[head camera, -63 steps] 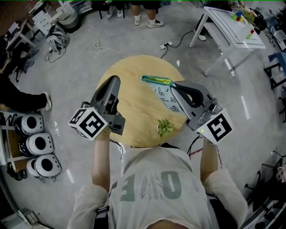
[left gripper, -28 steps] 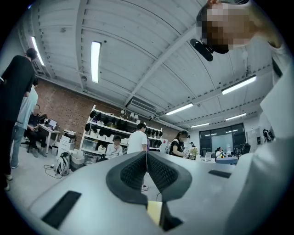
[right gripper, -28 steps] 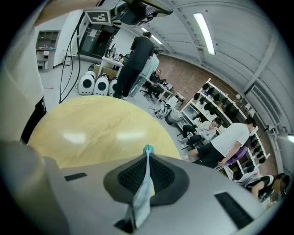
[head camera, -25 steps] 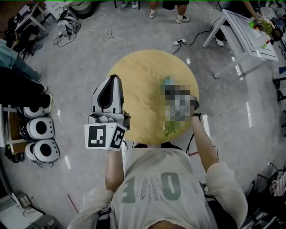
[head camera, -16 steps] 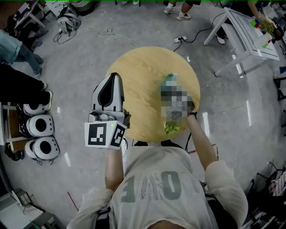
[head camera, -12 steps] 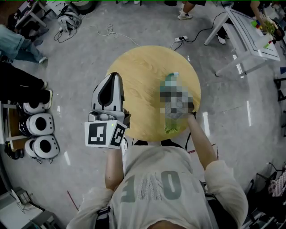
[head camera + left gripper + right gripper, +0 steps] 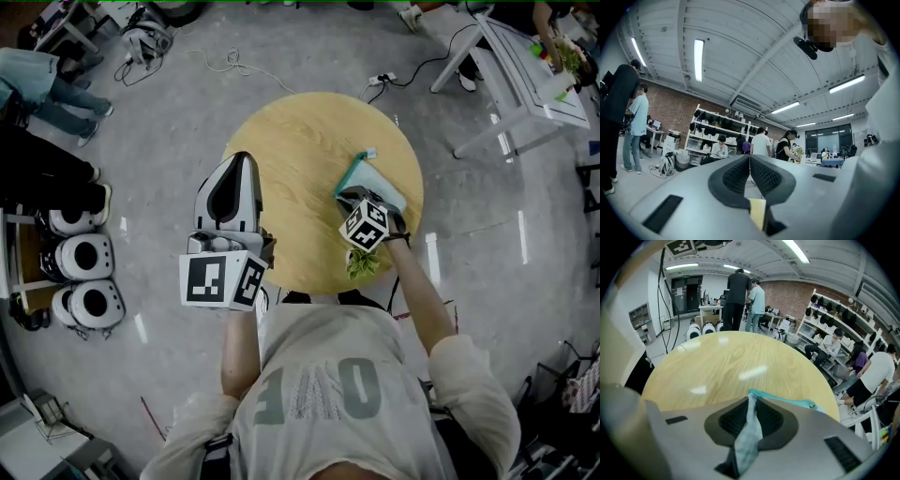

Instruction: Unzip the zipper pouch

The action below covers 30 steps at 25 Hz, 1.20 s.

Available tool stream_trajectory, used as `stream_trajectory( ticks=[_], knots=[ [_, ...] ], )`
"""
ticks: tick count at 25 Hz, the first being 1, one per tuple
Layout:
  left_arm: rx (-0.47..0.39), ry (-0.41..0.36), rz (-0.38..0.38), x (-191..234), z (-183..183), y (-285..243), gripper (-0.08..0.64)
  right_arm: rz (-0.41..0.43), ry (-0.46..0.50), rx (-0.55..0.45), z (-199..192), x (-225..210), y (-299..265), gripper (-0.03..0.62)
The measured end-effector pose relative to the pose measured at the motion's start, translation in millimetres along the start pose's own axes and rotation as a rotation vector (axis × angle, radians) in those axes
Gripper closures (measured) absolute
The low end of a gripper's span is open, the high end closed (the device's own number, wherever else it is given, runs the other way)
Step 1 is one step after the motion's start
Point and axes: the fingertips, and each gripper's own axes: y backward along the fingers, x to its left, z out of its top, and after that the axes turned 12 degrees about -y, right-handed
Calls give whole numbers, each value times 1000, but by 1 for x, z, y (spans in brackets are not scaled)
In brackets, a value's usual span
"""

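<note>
Right tool (image 7: 751, 414) has its jaws pressed together on a strip of teal-grey fabric that runs up between the ribbed pads and joins the teal edge of the zipper pouch (image 7: 375, 180) just ahead of its tips. Whether that strip is the zipper's pull tab or only a corner of the cloth cannot be told from either view. A pinch right at the edge, not on the body of the pouch, looks chosen so that a pull can travel along the zipper line without bunching the whole bag. The pouch lies flat on the round wooden counter (image 7: 300, 141), directly in front of and partly under this tool, with open wood stretching away beyond the tips. Left tool (image 7: 241, 161) has its jaws closed on each other with nothing between them. It hangs well off to the left of the right tool, over the near left rim of the counter, and its own view points out into the room, not at the pouch. That suggests it is waiting, not helping. For a clean unzip it would probably need to come across and pin the far end, since the pouch looks light enough to slide. A small green plant (image 7: 362, 265) sits just behind the right tool, toward the person, clear of the likely pulling path.
</note>
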Motion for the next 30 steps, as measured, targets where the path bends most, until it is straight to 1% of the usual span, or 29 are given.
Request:
stream_trajectory(
  ticks=[1, 2, 4, 7, 10, 12, 15, 18, 22, 24, 26, 28, 30],
  knots=[
    [1, 0, 0, 0, 0, 0, 532, 11, -13, 1, 0, 1, 0, 548],
    [1, 0, 1, 0, 0, 0, 532, 25, -28, 3, -1, 3, 0, 526],
    [0, 0, 1, 1, 0, 0, 532, 43, -55, 5, -1, 4, -1, 450],
    [-3, 0, -1, 3, -1, -1, 532, 29, -66, -10, 4, -1, 4, 448],
    [-8, 3, -4, 3, 1, -3, 532, 9, -57, -39, 16, -10, 17, 434],
    [-15, 3, -7, 3, 3, -5, 532, -13, -43, -68, 29, -21, 30, 430],
    [-30, 0, -15, 0, 9, -10, 532, -70, -32, -140, 57, -46, 60, 430],
    [-51, -7, -26, -4, 17, -16, 532, -156, -31, -231, 89, -75, 99, 430],
    [-83, -34, -34, -11, 28, -23, 532, -306, -49, -390, 130, -106, 166, 430],
    [-100, -54, -33, -15, 34, -25, 532, -376, -94, -494, 147, -115, 203, 435],
    [-117, -76, -30, -20, 39, -26, 532, -430, -169, -611, 157, -117, 239, 461],
    [-132, -97, -30, -24, 44, -26, 532, -471, -242, -729, 165, -114, 272, 494],
    [-145, -116, -29, -28, 47, -26, 532, -495, -304, -837, 172, -108, 300, 521]
  ],
)
